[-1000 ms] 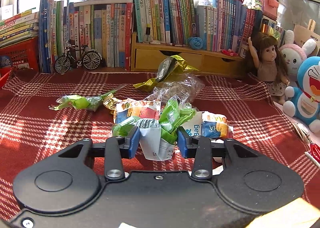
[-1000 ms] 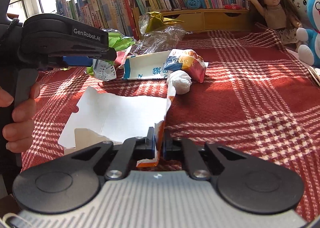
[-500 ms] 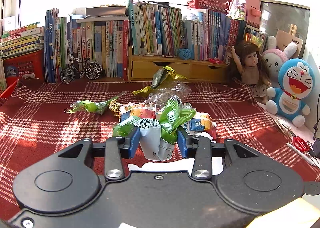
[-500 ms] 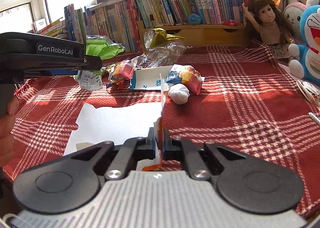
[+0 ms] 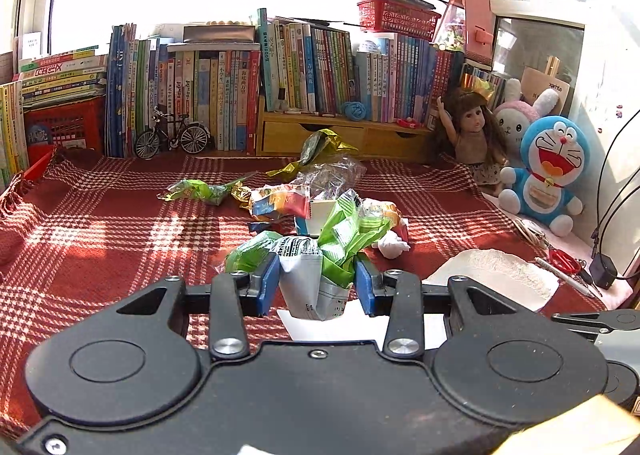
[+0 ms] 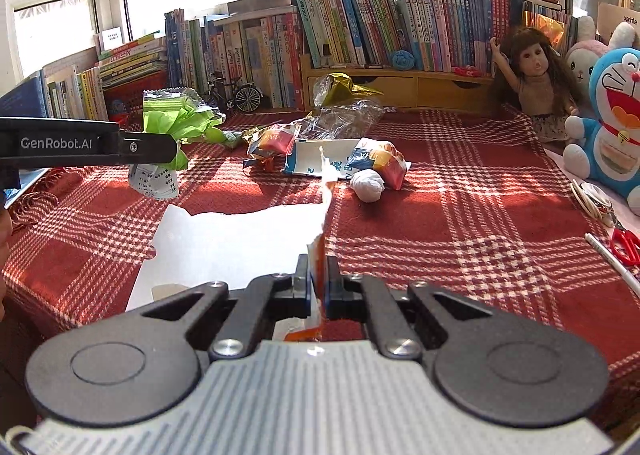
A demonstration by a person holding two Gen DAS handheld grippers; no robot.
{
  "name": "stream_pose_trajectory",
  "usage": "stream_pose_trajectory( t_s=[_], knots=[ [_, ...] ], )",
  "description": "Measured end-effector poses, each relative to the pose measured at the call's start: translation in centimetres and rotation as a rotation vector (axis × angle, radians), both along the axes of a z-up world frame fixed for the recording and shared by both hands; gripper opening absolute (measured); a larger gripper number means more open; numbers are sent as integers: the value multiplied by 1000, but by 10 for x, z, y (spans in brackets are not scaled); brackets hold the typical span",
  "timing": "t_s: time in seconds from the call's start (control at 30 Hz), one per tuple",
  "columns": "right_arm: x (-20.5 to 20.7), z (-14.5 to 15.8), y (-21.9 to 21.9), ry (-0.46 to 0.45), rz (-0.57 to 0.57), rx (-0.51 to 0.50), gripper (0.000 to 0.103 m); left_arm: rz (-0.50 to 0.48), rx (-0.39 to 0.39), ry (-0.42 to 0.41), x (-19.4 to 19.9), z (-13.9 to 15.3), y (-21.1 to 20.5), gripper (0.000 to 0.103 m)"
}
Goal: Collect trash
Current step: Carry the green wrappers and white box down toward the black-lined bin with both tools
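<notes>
Two handheld grippers, each holding trash, raised over a red plaid cloth strewn with wrappers.

The left gripper (image 5: 316,286) is partly closed, its blue pads pressing a crumpled bundle of green and white wrappers (image 5: 320,255) (printed text shows on the white part). The right gripper (image 6: 318,289) is clamped tight on the edge of a torn white paper bag (image 6: 240,239), which hangs flat to its left. More trash lies further back on the cloth (image 6: 480,215): a balled white tissue (image 6: 368,185), colourful snack packets (image 6: 380,161), clear plastic film (image 6: 344,121) and a gold foil wrapper (image 6: 344,85), near a row of books (image 6: 360,23).
</notes>
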State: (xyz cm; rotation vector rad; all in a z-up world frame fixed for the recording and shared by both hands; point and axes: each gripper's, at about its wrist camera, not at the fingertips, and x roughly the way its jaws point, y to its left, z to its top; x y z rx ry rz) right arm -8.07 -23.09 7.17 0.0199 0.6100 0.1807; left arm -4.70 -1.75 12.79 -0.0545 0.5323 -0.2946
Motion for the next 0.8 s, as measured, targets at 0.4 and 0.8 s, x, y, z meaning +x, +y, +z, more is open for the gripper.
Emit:
stream_pose_trajectory(
  t_s=[0.4,0.8],
  knots=[
    [-56,-10,14,77,103,-78,9,-74,21,44,-79,-16,22,38],
    [-90,-29,18,209,190,-177,9,-148,76,114,-134,-35,35,38]
  ],
)
